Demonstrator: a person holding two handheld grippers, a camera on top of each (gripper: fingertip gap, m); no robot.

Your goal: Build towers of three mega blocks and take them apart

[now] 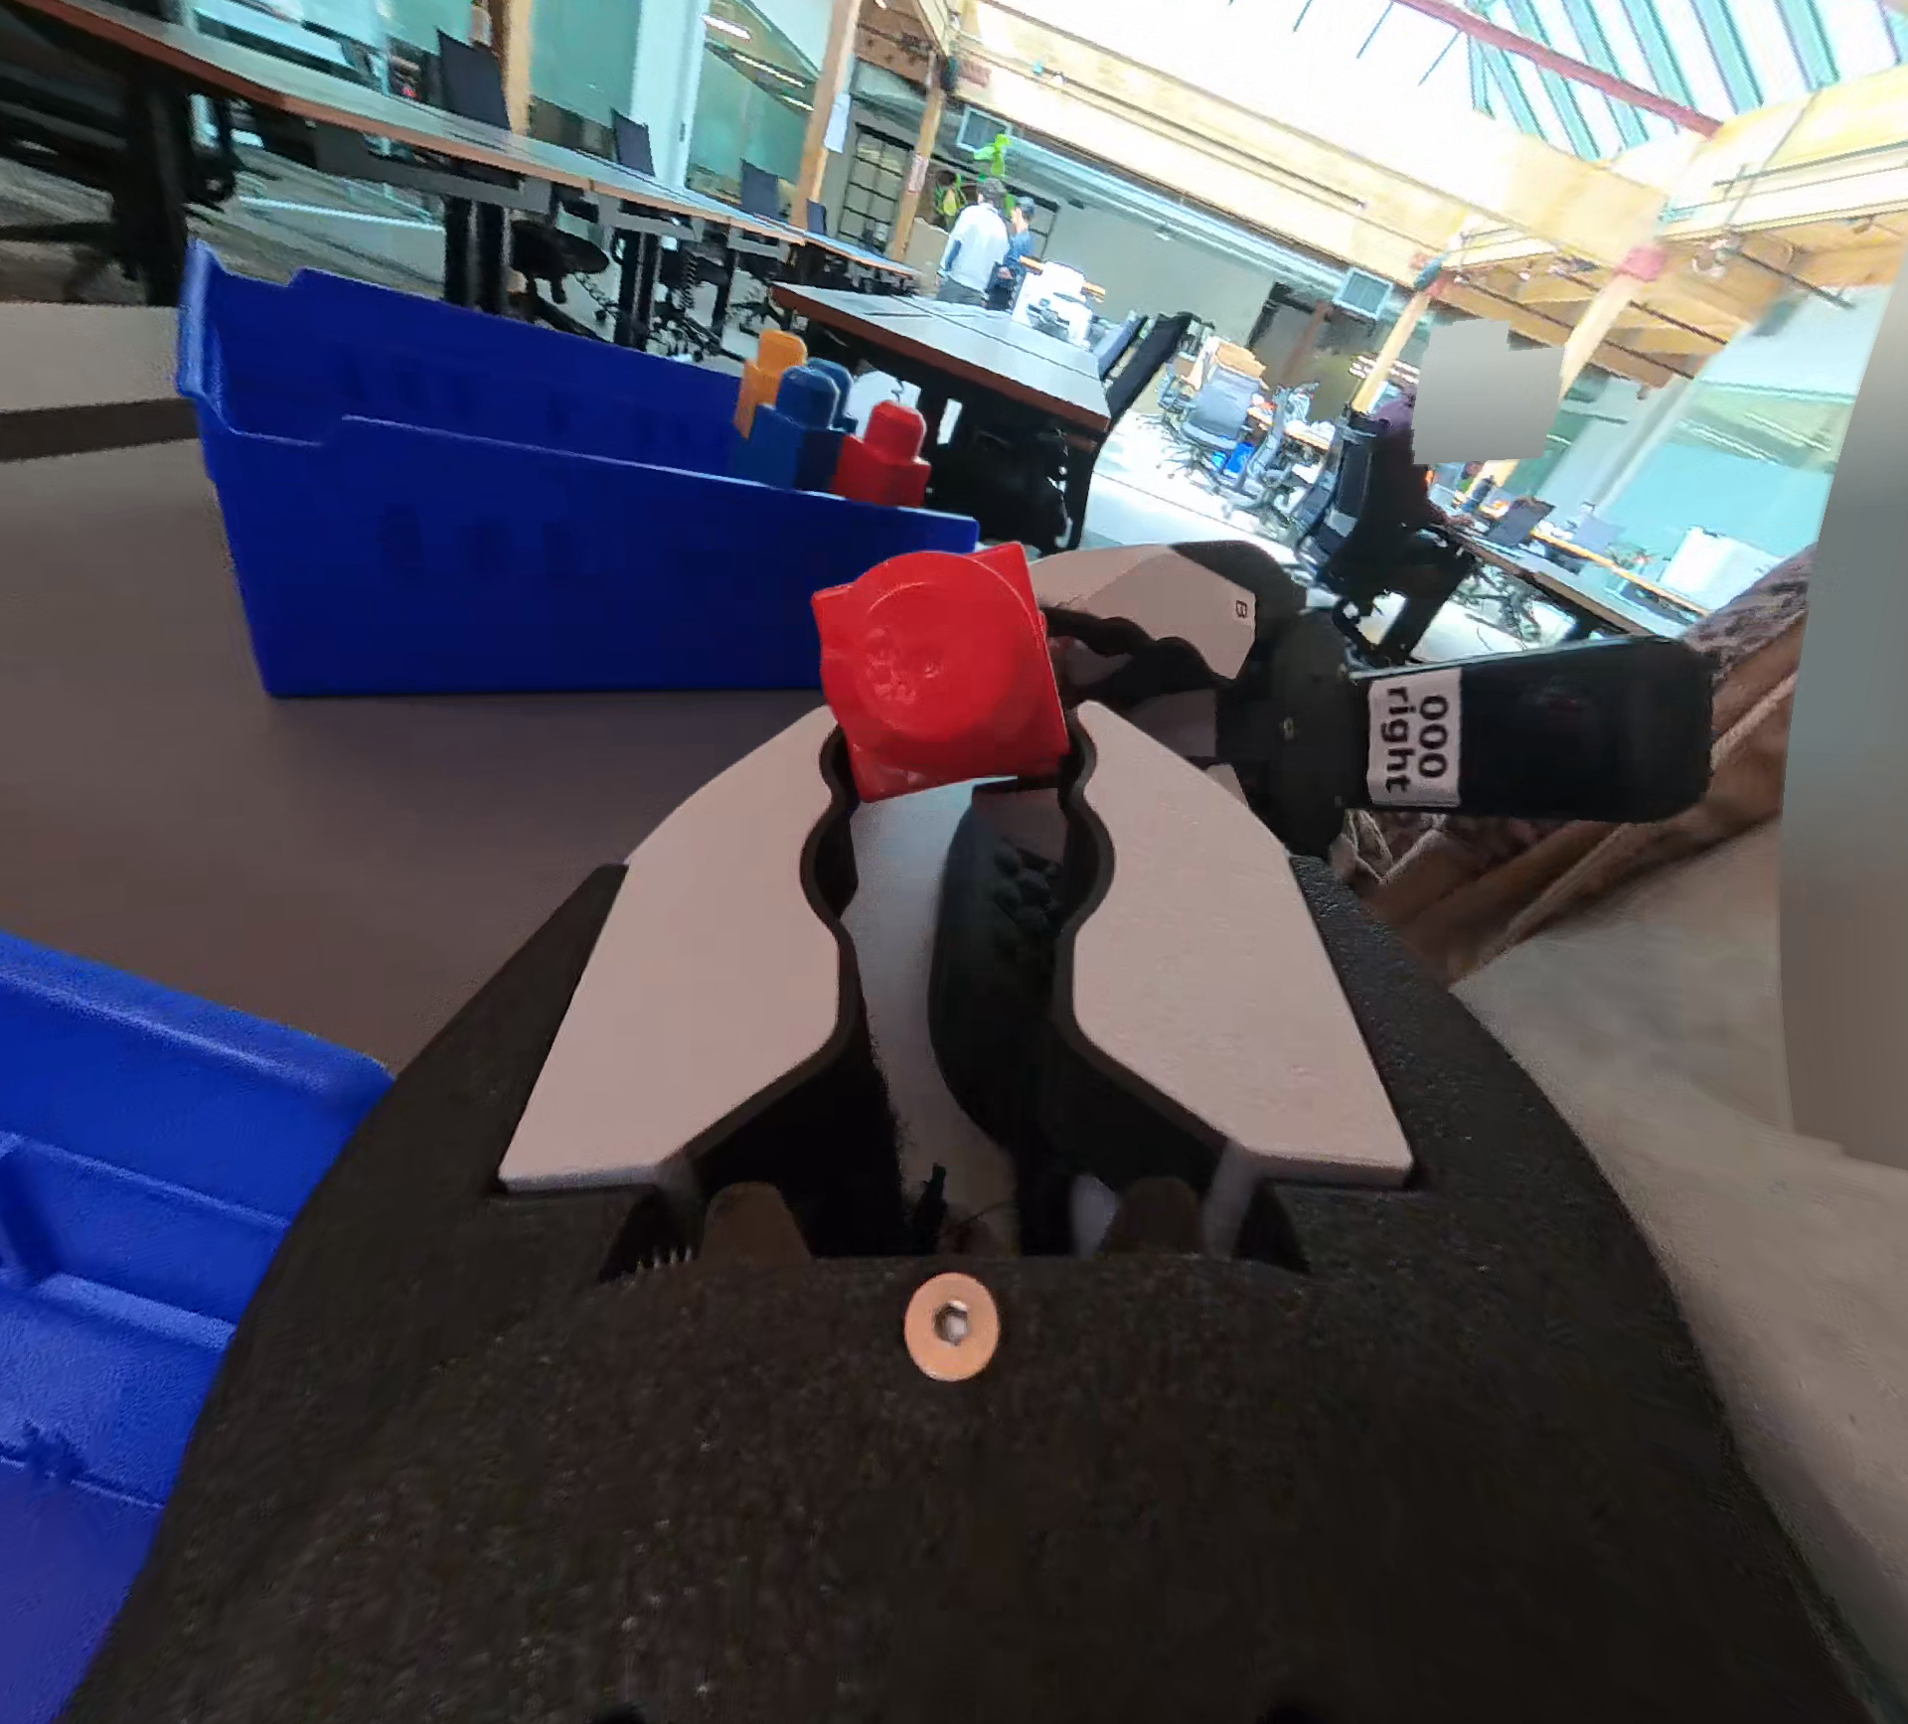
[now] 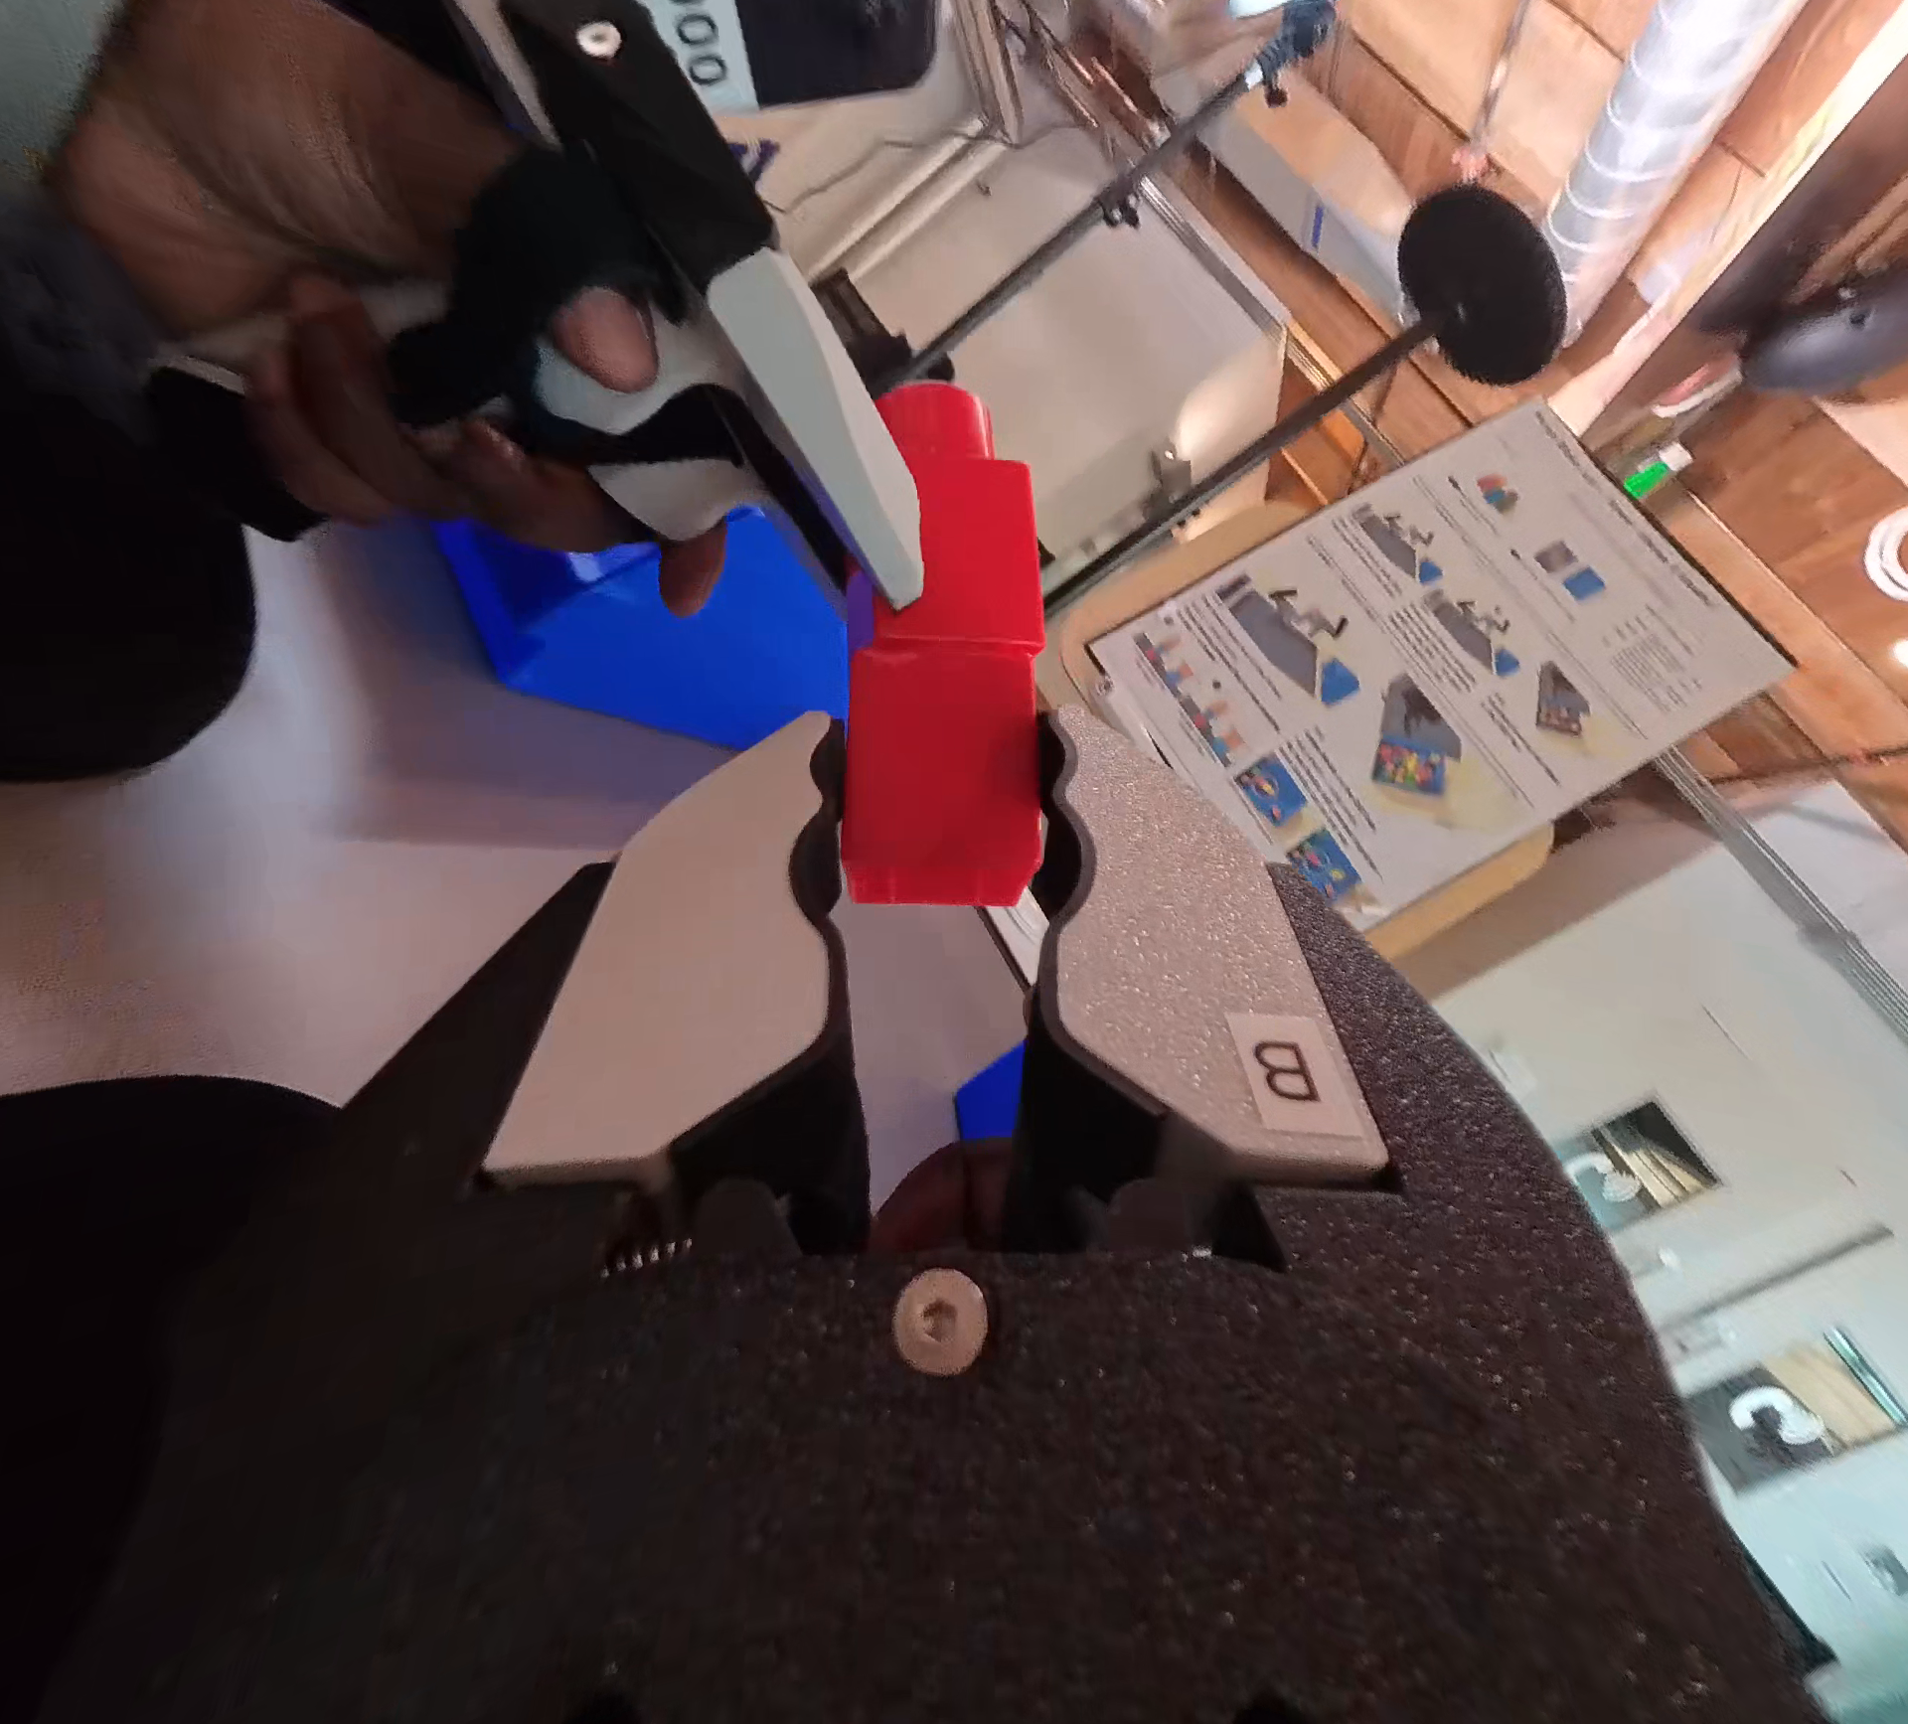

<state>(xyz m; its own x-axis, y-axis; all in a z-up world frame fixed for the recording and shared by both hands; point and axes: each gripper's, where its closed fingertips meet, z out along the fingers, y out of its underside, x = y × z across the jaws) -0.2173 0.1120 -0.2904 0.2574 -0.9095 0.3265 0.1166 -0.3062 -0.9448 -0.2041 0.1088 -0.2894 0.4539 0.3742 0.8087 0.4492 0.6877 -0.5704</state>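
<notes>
Two red blocks (image 2: pixel 945 694), joined end to end, are held in the air above the table (image 1: pixel 310 807) — the lower clamped between the right gripper (image 2: pixel 940 807) fingers, the upper pinched by the left gripper (image 1: pixel 955 766), probably so that each end is gripped for pressing together or pulling apart.

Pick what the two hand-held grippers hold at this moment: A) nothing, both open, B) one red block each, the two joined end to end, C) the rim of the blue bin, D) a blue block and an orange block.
B: the right hand-held gripper clamps the lower red block, and the left hand-held gripper clamps the upper red block joined to it.
</notes>
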